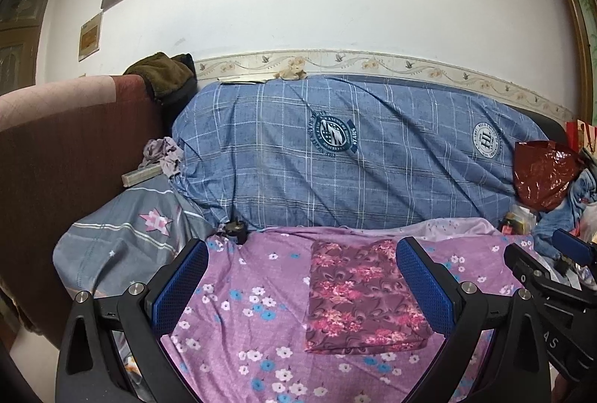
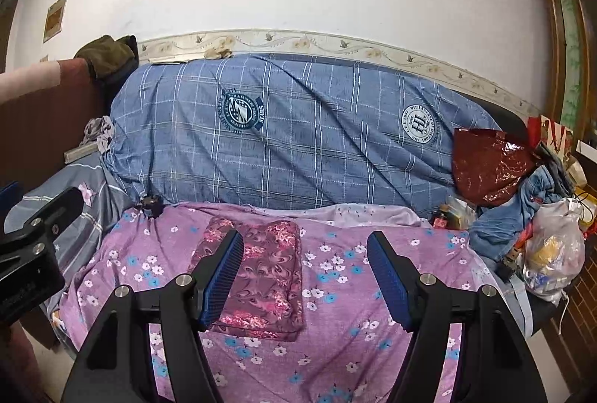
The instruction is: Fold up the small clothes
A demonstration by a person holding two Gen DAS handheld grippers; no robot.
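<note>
The left wrist view is filled by a sofa seat draped with a purple flowered sheet [image 1: 238, 294], and the folded maroon floral cloth [image 1: 358, 294] is taken here as the landmark. This cloth, the task's thing, is seen lying flat on the sheet as a neat rectangle with squared edges, so it is judged to be folded already and set down to rest.

The left hand-held gripper [image 1: 302, 287] is seen with its jaws spread wide and nothing between the pads; it is held above the cloth's near left part, apart from it, one blue pad [image 1: 425, 291] overlapping the cloth's right edge in the picture only. In the right wrist view the right hand-held gripper [image 2: 306, 280] is likewise wide open and empty, and is held over the sheet just right of the cloth [image 2: 261, 276].

Behind the cloth, the sofa back is covered by a blue checked cover [image 1: 335, 149]. Well to the right of the cloth a red plastic bag [image 2: 488, 164] and a heap of blue clothes [image 2: 522, 212] are piled, from which a further garment could be drawn.
</note>
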